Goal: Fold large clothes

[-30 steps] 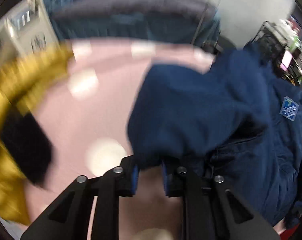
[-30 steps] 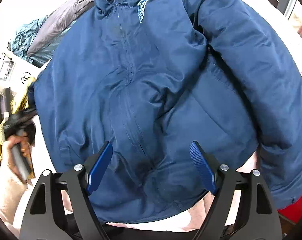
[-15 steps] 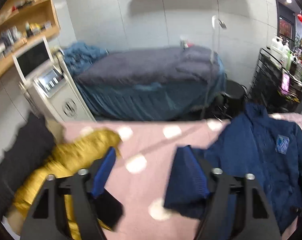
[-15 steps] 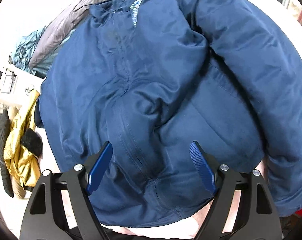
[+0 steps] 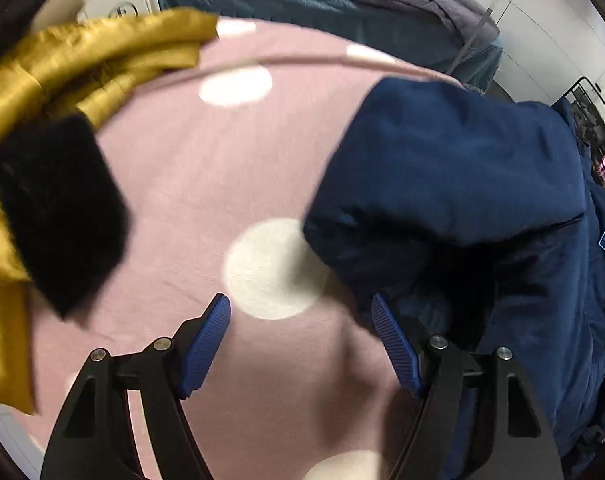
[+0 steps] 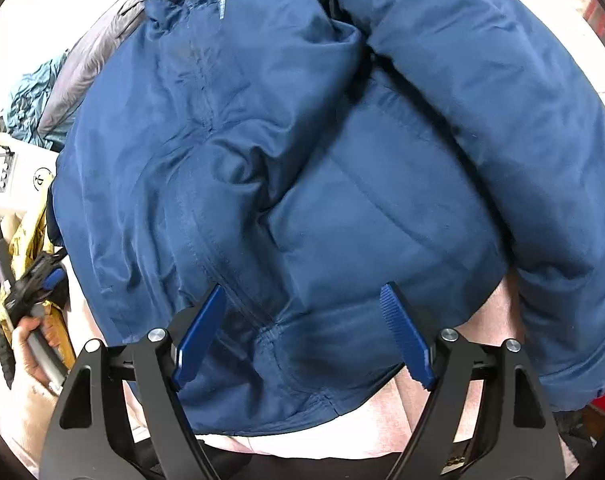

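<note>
Navy jacket point(image 6: 302, 180) spread on pink dotted cover point(image 5: 230, 184), filling most of right wrist view; sleeve end at right of left wrist view. Left gripper point(image 5: 302, 344) wide open over cover, nothing between pads. Right gripper point(image 6: 302, 336) wide open above jacket hem, holding nothing. Yellow garment point(image 5: 62, 64) at upper left.

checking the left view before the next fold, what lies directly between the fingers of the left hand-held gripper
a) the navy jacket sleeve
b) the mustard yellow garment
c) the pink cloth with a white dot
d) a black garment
c: the left hand-held gripper stands open over the pink cloth and its white dot, with the navy jacket off to the right and the yellow garment far left.
</note>
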